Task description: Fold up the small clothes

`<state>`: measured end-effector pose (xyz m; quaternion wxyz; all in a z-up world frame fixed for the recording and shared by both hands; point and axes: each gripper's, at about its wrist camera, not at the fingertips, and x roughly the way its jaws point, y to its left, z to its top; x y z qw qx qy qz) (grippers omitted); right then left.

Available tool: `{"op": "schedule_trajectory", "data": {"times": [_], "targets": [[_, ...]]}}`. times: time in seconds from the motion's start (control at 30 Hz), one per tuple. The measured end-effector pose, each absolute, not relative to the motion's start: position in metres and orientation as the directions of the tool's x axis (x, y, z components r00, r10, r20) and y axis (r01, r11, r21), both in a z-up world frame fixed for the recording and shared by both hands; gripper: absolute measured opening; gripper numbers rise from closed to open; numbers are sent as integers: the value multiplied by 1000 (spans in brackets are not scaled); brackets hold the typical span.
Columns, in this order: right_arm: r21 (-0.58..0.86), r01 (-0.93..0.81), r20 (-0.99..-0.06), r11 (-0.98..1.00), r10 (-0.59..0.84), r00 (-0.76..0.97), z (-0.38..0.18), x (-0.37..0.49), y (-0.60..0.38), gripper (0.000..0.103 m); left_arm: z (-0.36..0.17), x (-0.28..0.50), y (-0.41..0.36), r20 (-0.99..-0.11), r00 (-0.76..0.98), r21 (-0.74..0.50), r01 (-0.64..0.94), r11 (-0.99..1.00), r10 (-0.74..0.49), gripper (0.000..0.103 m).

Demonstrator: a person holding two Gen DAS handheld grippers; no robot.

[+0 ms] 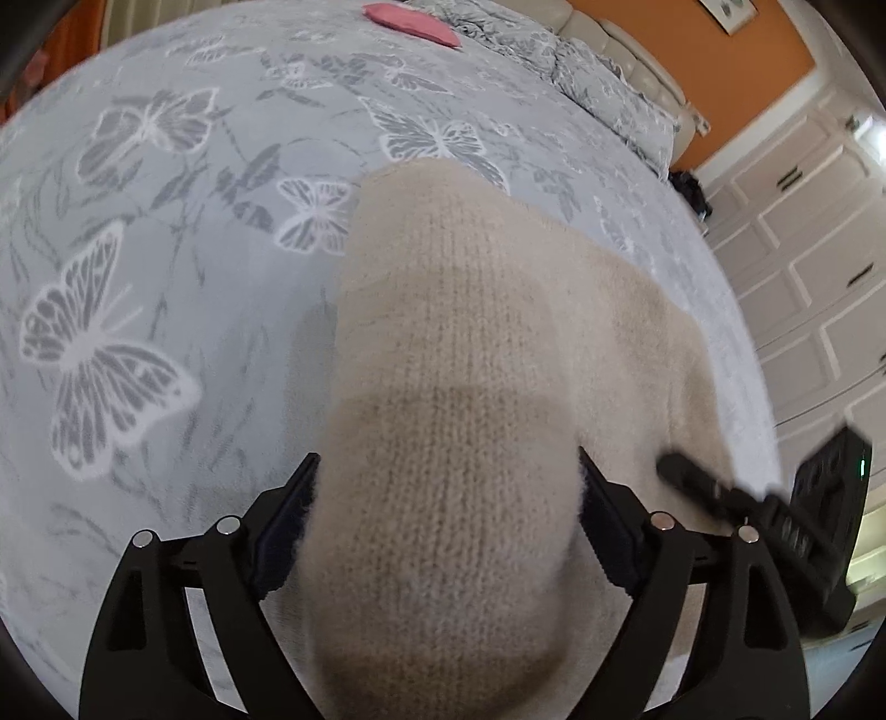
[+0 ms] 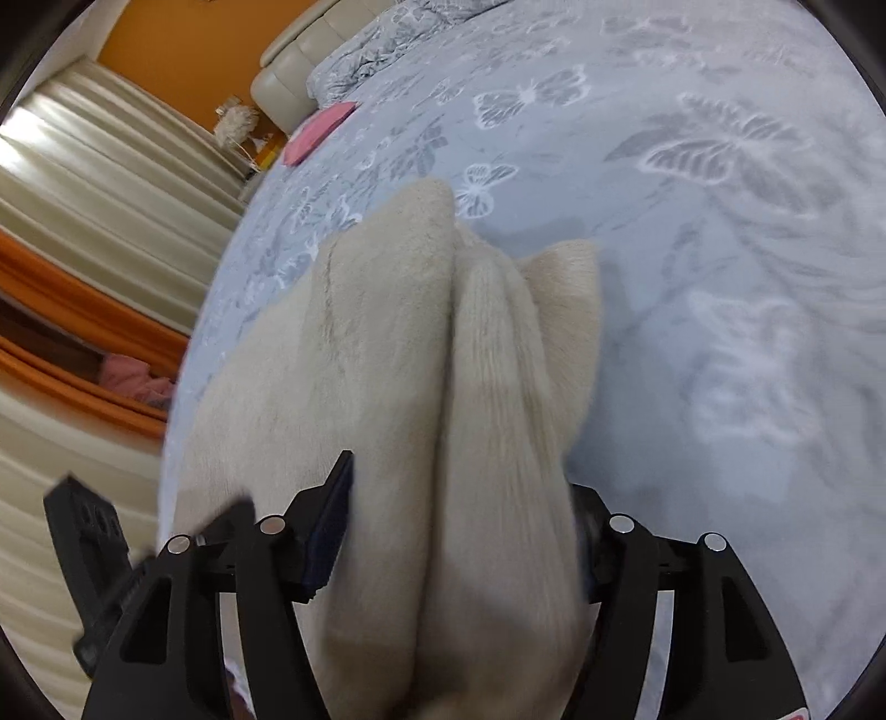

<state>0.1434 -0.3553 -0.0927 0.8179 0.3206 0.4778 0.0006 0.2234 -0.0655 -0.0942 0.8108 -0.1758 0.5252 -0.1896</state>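
left hand-held gripper (image 1: 448,487), right hand-held gripper (image 2: 459,487), both clamped

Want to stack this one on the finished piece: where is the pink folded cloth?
The pink folded cloth lies far up the butterfly bedspread, beyond the cream knit garment, near the pillows.

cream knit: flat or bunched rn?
Bunched. The knit shows deep lengthwise folds between the right gripper's fingers; it fills the left gripper too.

A bed (image 1: 183,288) with a grey butterfly-print cover carries a cream knit garment (image 1: 470,310) and, farther off, a folded pink piece (image 1: 412,22), possibly cloth.
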Motion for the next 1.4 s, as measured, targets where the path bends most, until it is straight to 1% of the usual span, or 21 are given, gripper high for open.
{"op": "schedule_trajectory", "data": {"times": [0.1, 0.2, 0.27, 0.4, 0.5, 0.53, 0.57, 0.6, 0.67, 0.7, 0.73, 0.8, 0.9, 0.93, 1.0, 1.03, 1.07, 1.1, 1.23, 1.27, 1.4], "targets": [[530, 312, -775, 788, 302, 554, -76, 122, -353, 74, -95, 220, -52, -759, 368, -551, 77, 831, -537, 84], [543, 337, -783, 769, 319, 534, -69, 98, -347, 76, -85, 206, -35, -718, 390, -602, 67, 796, -576, 84], [495, 310, -807, 811, 299, 509, -65, 88, -333, 59, -73, 195, -19, -682, 442, -627, 58, 777, -583, 84], [363, 295, -839, 884, 172, 517, -49, 78, -316, 58, -49, 182, 17, -640, 585, -619, -8, 785, -499, 85], [345, 269, -836, 899, 164, 523, -47, 83, -309, 58, -51, 161, 43, -629, 608, -648, -67, 758, -484, 87], [345, 255, -838, 903, 174, 517, -48, 87, -305, 54, -54, 158, 46, -637, 598, -652, -80, 754, -487, 87], [353, 233, -836, 906, 193, 514, -50, 90, -302, 26, -58, 154, 47, -649, 583, -651, -93, 753, -489, 87], [368, 204, -831, 907, 222, 510, -50, 94, -298, 24, -61, 152, 45, -659, 570, -649, -101, 754, -491, 87], [497, 157, -754, 853, 336, 565, -31, 91, -301, 22, -65, 150, 43, -681, 552, -626, -97, 774, -482, 87], [589, 115, -660, 800, 394, 640, -9, 81, -312, 22, -64, 149, 42, -684, 551, -616, -87, 783, -477, 87], [616, 100, -620, 782, 401, 674, 3, 75, -320, 22, -63, 147, 41, -680, 556, -610, -68, 789, -478, 87], [620, 113, -618, 777, 394, 680, 5, 66, -340, 22, -64, 146, 37, -686, 553, -596, -52, 802, -473, 87], [502, 268, -809, 822, 337, 482, -64, 73, -362, 24, -72, 151, 26, -709, 522, -576, -40, 817, -474, 87], [483, 362, -856, 798, 342, 389, -97, 69, -374, 33, -75, 152, 21, -720, 506, -567, -35, 823, -475, 87], [645, 408, -755, 646, 453, 475, -96, 54, -398, 36, -79, 152, 14, -733, 482, -560, -26, 828, -480, 87], [649, 394, -740, 651, 420, 525, -83, 49, -403, 42, -80, 150, 11, -732, 473, -563, -12, 827, -491, 87], [627, 389, -744, 675, 371, 556, -72, 45, -405, 58, -80, 147, 8, -730, 469, -562, 4, 827, -498, 88], [599, 389, -754, 700, 329, 569, -64, 43, -406, 62, -79, 146, 5, -728, 468, -559, 19, 829, -501, 88], [612, 387, -765, 690, 390, 514, -76, 55, -400, 69, -78, 146, -8, -719, 452, -566, 59, 822, -528, 92], [606, 393, -776, 692, 403, 485, -83, 59, -395, 73, -80, 147, -10, -721, 443, -569, 60, 820, -533, 92], [590, 393, -800, 706, 446, 402, -112, 76, -376, 78, -94, 154, -15, -720, 384, -617, 25, 786, -578, 95]]}}
